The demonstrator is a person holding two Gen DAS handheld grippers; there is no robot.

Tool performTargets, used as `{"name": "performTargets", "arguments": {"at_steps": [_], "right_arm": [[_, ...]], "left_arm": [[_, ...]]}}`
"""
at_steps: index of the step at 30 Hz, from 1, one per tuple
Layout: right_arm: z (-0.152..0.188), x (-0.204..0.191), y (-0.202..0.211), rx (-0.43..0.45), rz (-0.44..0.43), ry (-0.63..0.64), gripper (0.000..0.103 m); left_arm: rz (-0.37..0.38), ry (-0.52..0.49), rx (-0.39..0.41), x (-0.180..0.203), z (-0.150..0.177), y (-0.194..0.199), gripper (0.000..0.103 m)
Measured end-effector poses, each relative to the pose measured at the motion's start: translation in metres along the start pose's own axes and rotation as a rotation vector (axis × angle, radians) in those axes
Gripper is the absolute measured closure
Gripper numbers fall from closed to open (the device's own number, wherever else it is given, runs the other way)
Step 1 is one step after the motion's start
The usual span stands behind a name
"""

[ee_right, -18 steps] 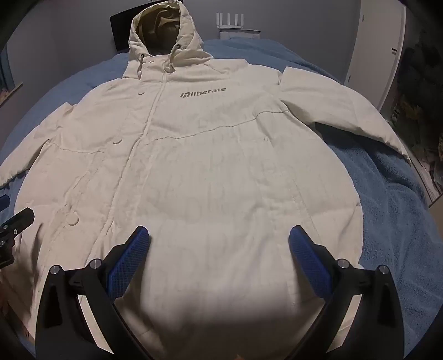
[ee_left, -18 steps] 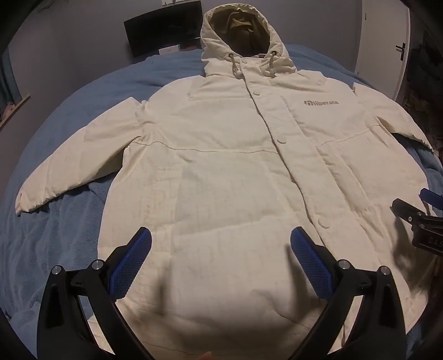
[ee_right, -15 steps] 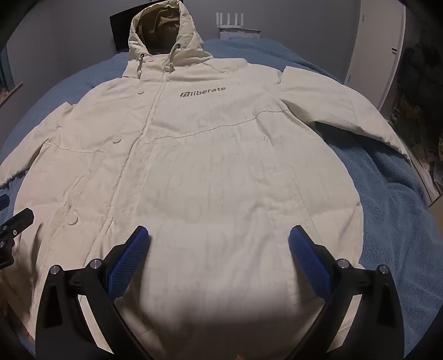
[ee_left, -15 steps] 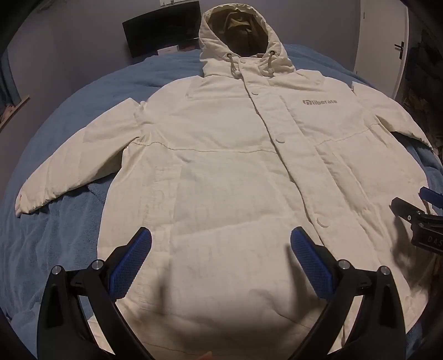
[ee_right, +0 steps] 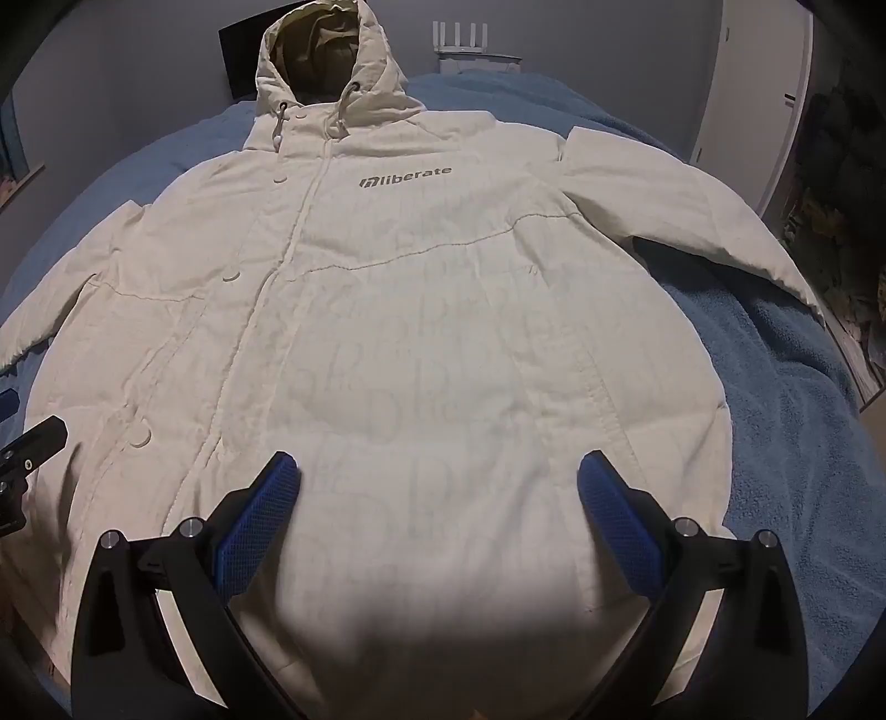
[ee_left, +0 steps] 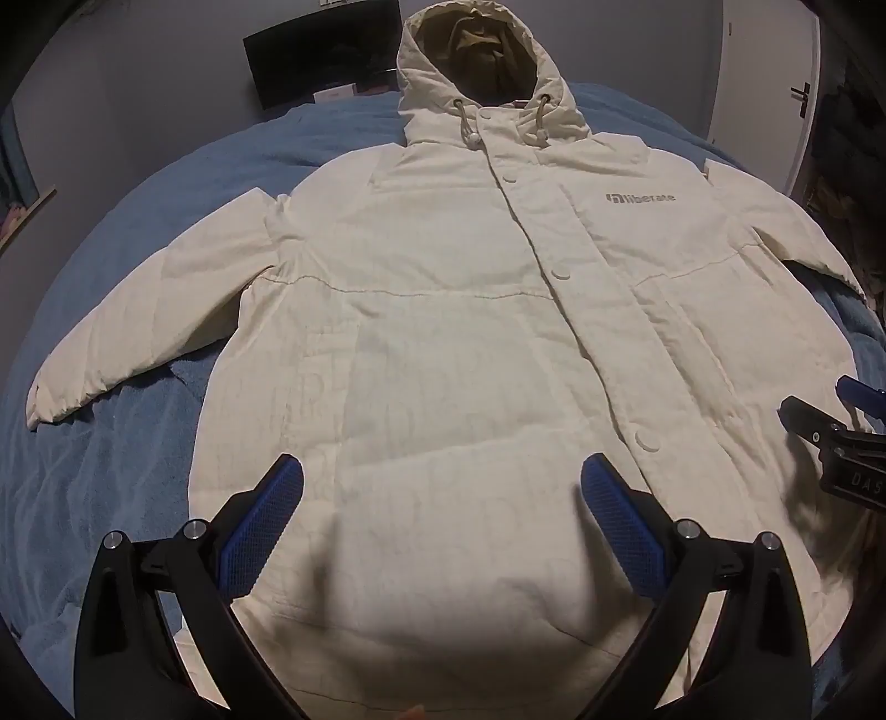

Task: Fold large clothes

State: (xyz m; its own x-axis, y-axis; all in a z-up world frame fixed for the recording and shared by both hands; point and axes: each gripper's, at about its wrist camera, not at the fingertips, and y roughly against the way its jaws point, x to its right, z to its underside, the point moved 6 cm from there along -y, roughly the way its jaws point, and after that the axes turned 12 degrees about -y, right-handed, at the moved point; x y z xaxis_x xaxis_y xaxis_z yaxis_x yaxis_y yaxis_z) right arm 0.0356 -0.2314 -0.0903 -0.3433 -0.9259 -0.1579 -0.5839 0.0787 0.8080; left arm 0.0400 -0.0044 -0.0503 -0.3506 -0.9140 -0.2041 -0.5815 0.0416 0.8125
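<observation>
A big cream-white puffy coat with a hood point(ee_left: 443, 343) lies flat and face up on a fuzzy blue blanket point(ee_left: 99, 443) that covers a bed. The coat is buttoned shut. Its hood point(ee_left: 482, 66) points to 12 o'clock in both views, and its bottom edge is at 6 o'clock, close to the cameras. One sleeve point(ee_left: 149, 315) sticks out toward 9 o'clock in the left wrist view. The other sleeve point(ee_right: 681, 210) sticks out toward 2 o'clock in the right wrist view. A grey word, "liberate" point(ee_right: 407, 176), is printed on the chest.

The left gripper point(ee_left: 440, 487) hangs over the lower part of the coat. Its two blue bumpy pads point(ee_left: 260, 531) are far apart, and nothing is pinched between them. The right gripper point(ee_right: 437, 487) hangs over the lower part of the coat too, more to the other side of the buttons. Its blue pads point(ee_right: 620, 526) are also far apart and hold nothing.

Behind the bed at 12 o'clock is a dark flat screen point(ee_left: 321, 52) by a grey wall. A white door point(ee_left: 769, 83) is at 2 o'clock.
</observation>
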Motion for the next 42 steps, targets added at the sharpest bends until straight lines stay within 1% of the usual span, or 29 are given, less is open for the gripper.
{"name": "performTargets", "arguments": {"at_steps": [22, 23, 40, 42], "right_arm": [[0.004, 0.003, -0.006, -0.004, 0.004, 0.002, 0.006], [0.004, 0.003, -0.006, -0.005, 0.004, 0.002, 0.006], [0.006, 0.003, -0.008, -0.008, 0.006, 0.002, 0.006], [0.005, 0.002, -0.007, -0.008, 0.006, 0.002, 0.006]], "left_arm": [[0.008, 0.004, 0.001, -0.006, 0.011, -0.002, 0.006], [0.007, 0.001, -0.001, -0.002, 0.007, -0.002, 0.006], [0.009, 0.007, -0.004, -0.005, 0.012, -0.001, 0.006], [0.008, 0.003, -0.002, -0.003, 0.008, -0.003, 0.006]]}}
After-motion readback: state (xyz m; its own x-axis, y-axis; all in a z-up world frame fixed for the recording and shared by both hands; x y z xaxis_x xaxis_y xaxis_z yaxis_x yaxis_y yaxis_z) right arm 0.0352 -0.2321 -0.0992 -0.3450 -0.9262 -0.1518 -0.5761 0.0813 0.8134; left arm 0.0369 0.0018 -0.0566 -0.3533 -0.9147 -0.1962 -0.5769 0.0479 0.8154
